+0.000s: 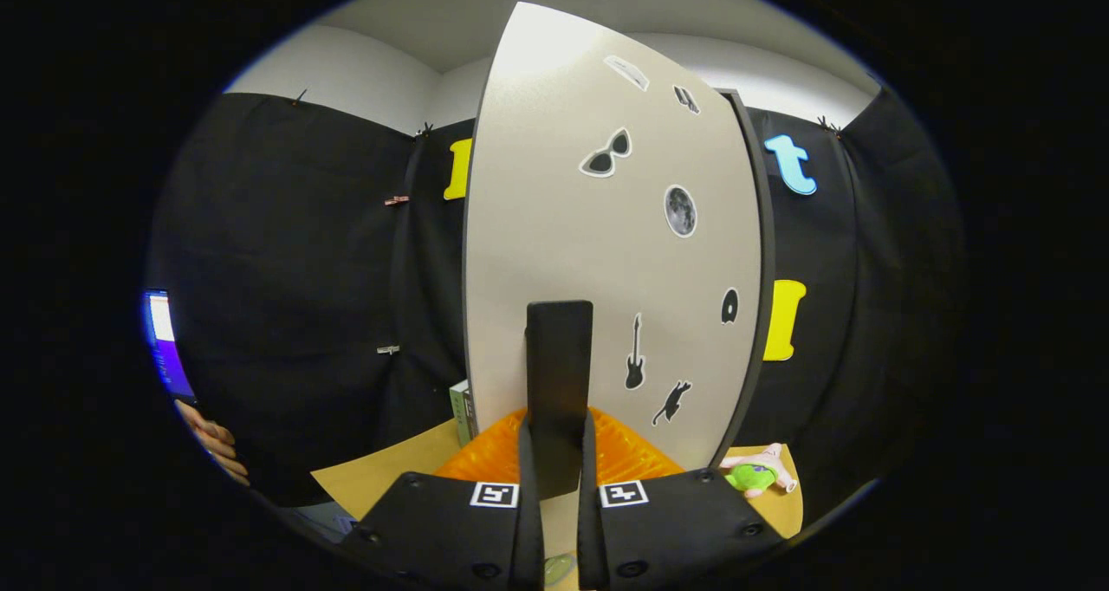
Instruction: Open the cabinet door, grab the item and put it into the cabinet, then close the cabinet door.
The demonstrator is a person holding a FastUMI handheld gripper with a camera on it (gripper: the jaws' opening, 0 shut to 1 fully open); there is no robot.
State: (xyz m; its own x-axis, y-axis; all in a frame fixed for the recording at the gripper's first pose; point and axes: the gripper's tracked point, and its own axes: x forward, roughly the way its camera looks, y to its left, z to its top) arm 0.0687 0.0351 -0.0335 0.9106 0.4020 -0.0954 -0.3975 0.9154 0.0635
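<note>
Two fingers of the tongs (559,452) stand closed on the black flat upright handle (559,374) of the pale grey cabinet door (606,253), which carries small black stickers and occupies the centre of the frame. At lower right, a small green and pink plush toy (755,472) lies on the tan wooden desk (381,474), beside the door's lower edge. A person's hand (215,442) appears at lower left.

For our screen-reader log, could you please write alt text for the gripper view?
The claw is shut on the black handle of a pale cabinet door decorated with stickers. A small toy lies on the wooden table beside the door.
</note>
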